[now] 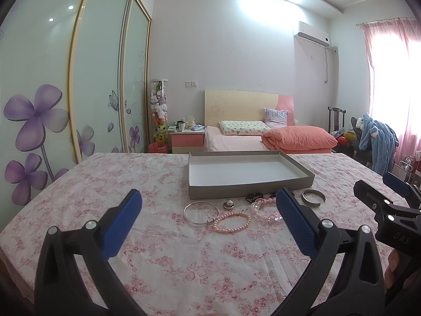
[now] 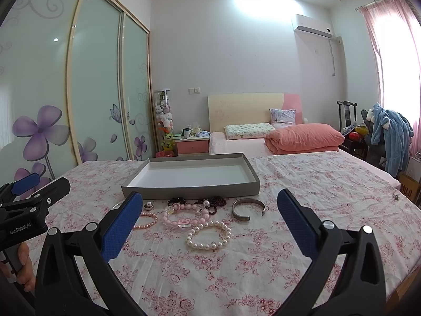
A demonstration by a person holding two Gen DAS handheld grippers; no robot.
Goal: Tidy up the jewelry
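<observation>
Floral cloth [image 2: 302, 184] covers the whole work surface, pink print, a bit wrinkled. On it sits the grey tray [image 2: 189, 188], shallow, white inside, nothing in it that I can see. Just in front of the tray's near wall is the jewelry, all loose on the cloth, none in the tray, so the task reads as at step 1: nothing picked yet. Left gripper [image 1: 209, 208] hangs low over the cloth with its blue pads spread wide, gripping nothing; right gripper [image 2: 209, 206] the same, jaws well apart, nothing between them. Each is held by a hand at the handle, only partly in view. Pieces, big to small: white pearl bracelet [image 2: 208, 235] nearest the right gripper, lying flat and clear of the rest; pink bead necklace [image 2: 184, 214] with clear chunky beads, touching a dark bead strand [image 2: 210, 201] right against the tray wall; thin silver bangle [image 1: 201, 213] on the left side; small pink pearl bracelet [image 1: 232, 222] touching the bangle's clasp end; open metal cuff [image 2: 248, 208] off to the right, apart from the tangle; pearl ring [image 1: 228, 205] small, between bangle and tray. Likely next move: drop 1 gripper onto an isolated piece, white pearls or the cuff, pinch 1 side of the loop low against the cloth, lift over the wall into the tray. Risk as I judge it: the pink and dark strands overlap and could drag each other.
</observation>
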